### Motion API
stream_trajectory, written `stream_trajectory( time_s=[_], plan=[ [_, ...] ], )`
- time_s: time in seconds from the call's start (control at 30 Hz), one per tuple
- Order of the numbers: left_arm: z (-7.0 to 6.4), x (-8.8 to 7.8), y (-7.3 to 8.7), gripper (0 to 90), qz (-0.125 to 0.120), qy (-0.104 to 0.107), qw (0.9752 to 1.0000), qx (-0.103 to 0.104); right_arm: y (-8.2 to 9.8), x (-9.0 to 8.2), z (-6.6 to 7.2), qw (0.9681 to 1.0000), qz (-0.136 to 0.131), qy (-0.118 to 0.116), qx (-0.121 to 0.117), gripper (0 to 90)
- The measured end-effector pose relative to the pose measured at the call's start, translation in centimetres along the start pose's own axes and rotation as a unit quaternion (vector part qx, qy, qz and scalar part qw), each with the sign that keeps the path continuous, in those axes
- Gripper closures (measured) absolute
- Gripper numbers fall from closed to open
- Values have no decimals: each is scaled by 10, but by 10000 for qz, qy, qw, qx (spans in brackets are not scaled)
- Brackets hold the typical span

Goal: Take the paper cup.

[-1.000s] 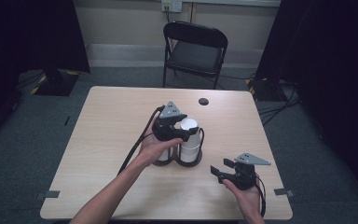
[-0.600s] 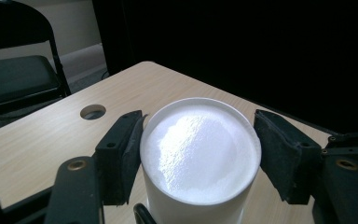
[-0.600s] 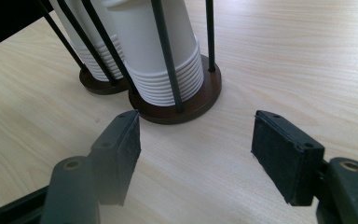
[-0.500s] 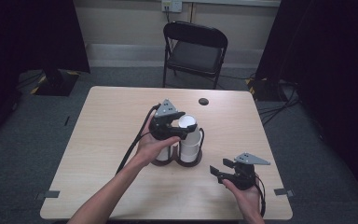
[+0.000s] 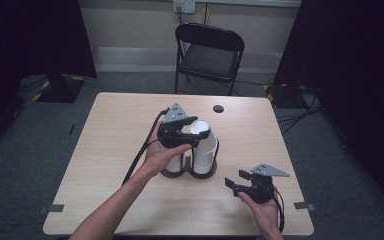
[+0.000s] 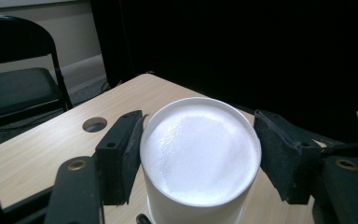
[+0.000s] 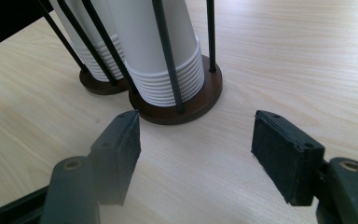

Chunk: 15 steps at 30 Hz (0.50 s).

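Observation:
Two stacks of upside-down white paper cups (image 5: 206, 150) stand in a black wire holder with round brown bases (image 5: 202, 173) at the table's middle. My left gripper (image 5: 194, 134) is shut on the topmost cup (image 6: 199, 149) of the right stack, one pad on each side just under its flat bottom. My right gripper (image 5: 233, 185) rests near the front right of the table, jaws open and nothing between them. In the right gripper view the right gripper (image 7: 196, 144) points at the holder's base (image 7: 186, 106) and the ribbed cup rims (image 7: 175, 77).
A round cable hole (image 5: 218, 108) is in the table top behind the holder. A black folding chair (image 5: 207, 50) stands beyond the far edge. Bare wood (image 5: 110, 150) lies left of the holder and along the front. The left gripper's cable (image 5: 137, 157) trails toward the front.
The left gripper and the cup in it have edged slightly up and to the left. The right gripper has stayed where it was.

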State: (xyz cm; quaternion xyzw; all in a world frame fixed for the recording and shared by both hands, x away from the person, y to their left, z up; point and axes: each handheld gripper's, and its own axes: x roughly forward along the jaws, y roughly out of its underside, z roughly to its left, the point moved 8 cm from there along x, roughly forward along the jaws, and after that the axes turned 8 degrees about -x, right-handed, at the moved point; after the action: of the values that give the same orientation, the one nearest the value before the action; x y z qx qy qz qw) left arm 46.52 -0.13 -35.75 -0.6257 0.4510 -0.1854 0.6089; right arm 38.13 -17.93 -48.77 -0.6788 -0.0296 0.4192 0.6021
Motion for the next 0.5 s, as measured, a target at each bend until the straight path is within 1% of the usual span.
stream_trajectory(
  time_s=[0.03, 0.13, 0.23, 0.33, 0.5],
  plan=[
    [0, -1, -1, 350, -14, -12, 10000, 44, 0, 0, 0, 10000, -6, -2, -1, 325],
    [1, -4, -4, 350, -17, -29, 10000, 39, 0, 0, 0, 10000, -9, 2, 4, 325],
    [0, -8, -7, 350, -97, 15, 10000, -4, 0, 0, 0, 10000, -17, -1, 11, 323],
    [-2, -11, -9, 350, -154, 57, 9999, 6, -1, 0, 1, 10000, -33, -25, 17, 322],
    [-6, -17, -11, 350, -174, 163, 9997, -33, -1, 0, 1, 10000, -67, -35, 0, 322]
  ],
)
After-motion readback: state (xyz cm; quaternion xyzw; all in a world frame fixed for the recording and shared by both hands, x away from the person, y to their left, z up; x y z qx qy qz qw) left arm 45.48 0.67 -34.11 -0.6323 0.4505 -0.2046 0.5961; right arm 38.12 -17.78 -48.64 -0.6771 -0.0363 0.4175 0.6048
